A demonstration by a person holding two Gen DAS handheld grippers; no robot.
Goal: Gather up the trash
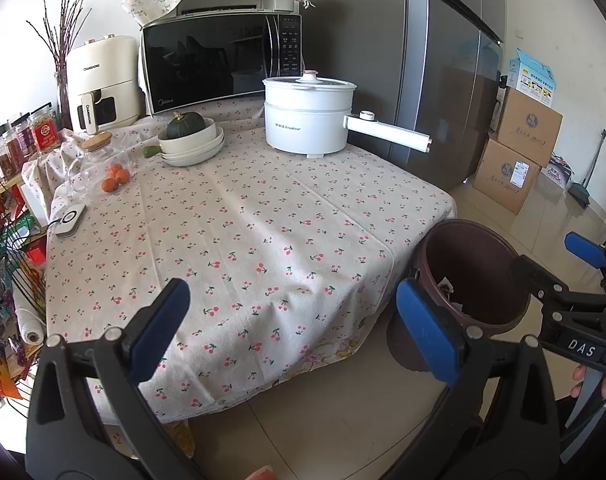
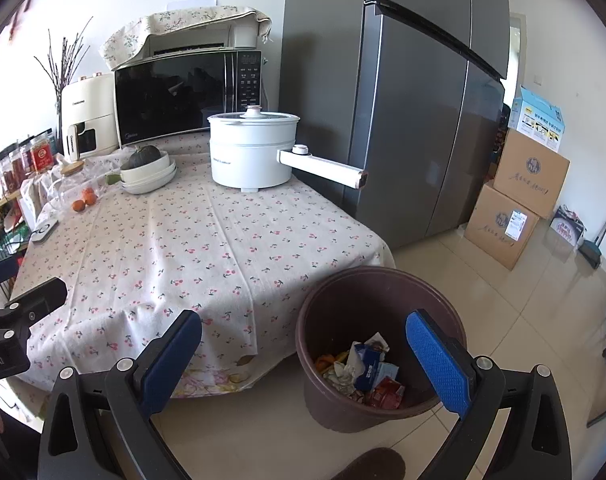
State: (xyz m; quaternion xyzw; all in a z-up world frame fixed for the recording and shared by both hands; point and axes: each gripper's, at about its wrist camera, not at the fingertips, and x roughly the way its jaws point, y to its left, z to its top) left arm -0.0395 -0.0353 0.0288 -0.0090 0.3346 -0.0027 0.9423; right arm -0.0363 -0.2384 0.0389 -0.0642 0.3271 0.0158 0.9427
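Observation:
A brown round trash bin stands on the floor by the table's near right corner; it is also in the left wrist view as the bin. Crumpled wrappers and paper scraps lie at its bottom. My right gripper is open and empty, held just in front of the bin at rim height. My left gripper is open and empty too, hovering over the near edge of the table with cherry-print cloth. The right gripper's black frame shows at the far right of the left wrist view.
On the table's far side stand a white electric pot with a long handle, stacked bowls holding a squash, a glass jar with oranges, a microwave and an air fryer. A grey fridge and cardboard boxes stand at right.

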